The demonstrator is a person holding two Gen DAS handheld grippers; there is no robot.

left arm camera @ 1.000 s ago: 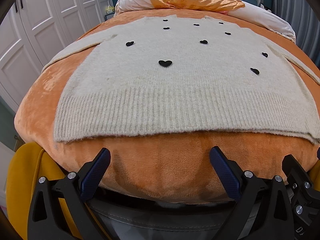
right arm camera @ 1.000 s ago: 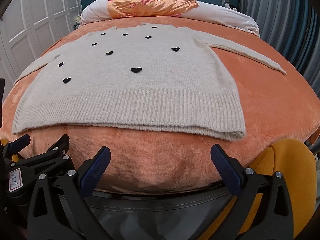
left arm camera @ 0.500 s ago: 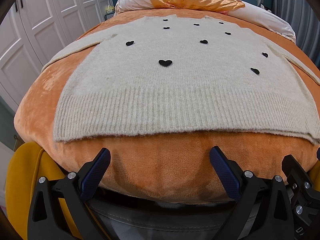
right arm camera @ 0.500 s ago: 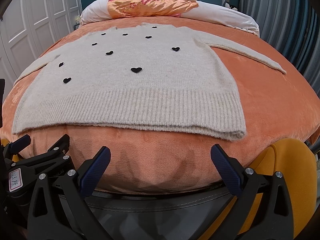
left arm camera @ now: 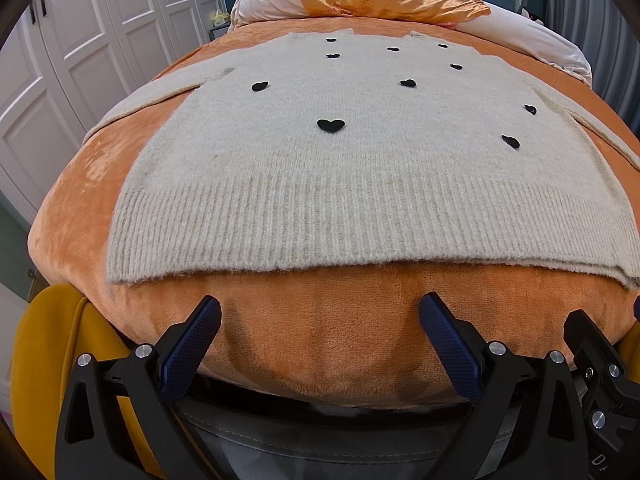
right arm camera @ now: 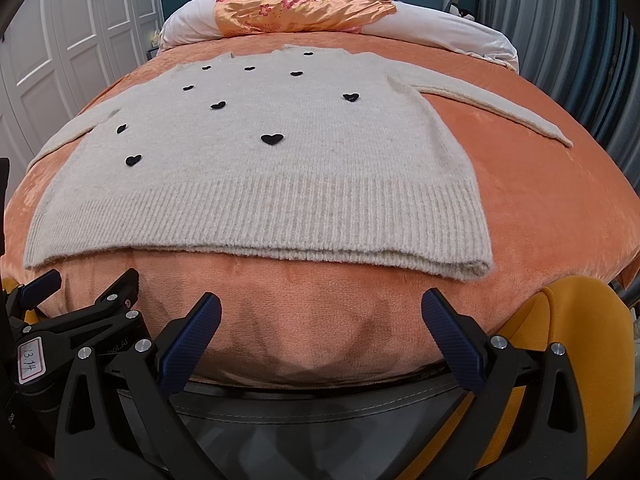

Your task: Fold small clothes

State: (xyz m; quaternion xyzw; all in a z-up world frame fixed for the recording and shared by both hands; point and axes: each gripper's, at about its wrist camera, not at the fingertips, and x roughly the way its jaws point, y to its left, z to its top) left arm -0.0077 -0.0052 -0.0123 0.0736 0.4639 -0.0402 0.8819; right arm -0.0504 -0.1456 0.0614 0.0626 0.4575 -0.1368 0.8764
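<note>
A bed [left arm camera: 120,184] covered by a plush orange blanket fills both wrist views, seen from its foot edge. A cream knit sweater [left arm camera: 360,168] dotted with small black hearts [left arm camera: 330,125] lies flat and face up on the blanket, filling most of the middle of the bed. Its ribbed hem [right arm camera: 280,224] runs along the foot edge, its neck points toward the head edge, and its sleeves reach out toward the two side edges. A white pillow [right arm camera: 440,36] with an orange floral cloth [right arm camera: 296,10] over it sits at the head edge.

The left gripper [left arm camera: 319,342] and right gripper [right arm camera: 320,340] hover side by side just off the foot edge. Both have their blue fingers spread wide and hold nothing.

Folding has not started, by the look of it; this is the approach. The next move likely calls for reaching to a sleeve or a hem corner and pinching both knit layers.

Compared with one second earlier, nothing visible has changed.
</note>
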